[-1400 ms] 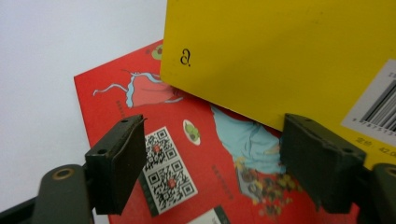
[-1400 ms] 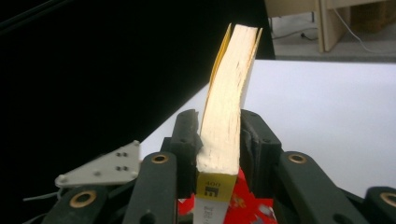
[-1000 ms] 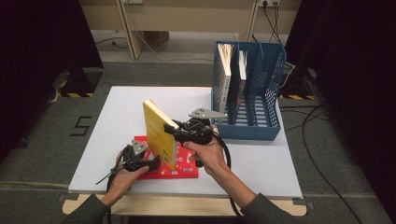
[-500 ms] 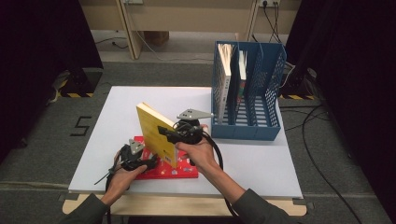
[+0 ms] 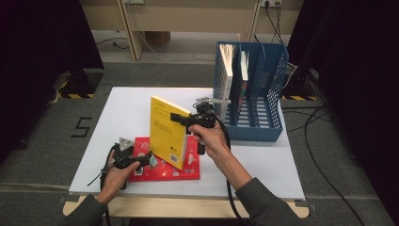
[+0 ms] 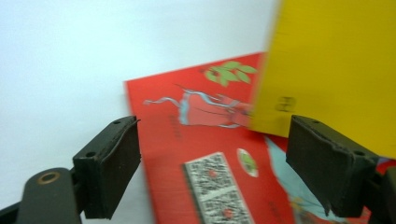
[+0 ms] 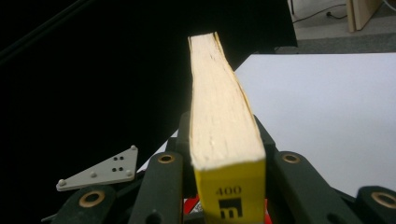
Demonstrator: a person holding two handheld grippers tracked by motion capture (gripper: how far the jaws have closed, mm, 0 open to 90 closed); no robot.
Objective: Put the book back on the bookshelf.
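The right gripper [image 5: 181, 117] clamps a thick yellow paperback book [image 5: 168, 133] near its upper edge. Its jaws have just been closing, with the book between them. In the right gripper view the cream page block of the yellow book [image 7: 223, 126] stands between the two black jaws, which press against both covers.

The yellow book stands upright and slightly tilted, with its lower edge over a flat red paperback book [image 5: 165, 167]. The red book lies flat on the white rectangular table [image 5: 127, 108], near the front edge.

The left gripper [image 5: 146, 159] rests low at the left end of the red book. Its jaws stand wide apart with nothing clamped between them. In the left gripper view the red cover [image 6: 201, 140] lies beyond the open jaws, and the yellow cover [image 6: 336, 65] occupies the upper right.

A blue perforated plastic file rack [image 5: 256, 94] stands at the right rear of the table and holds upright books.
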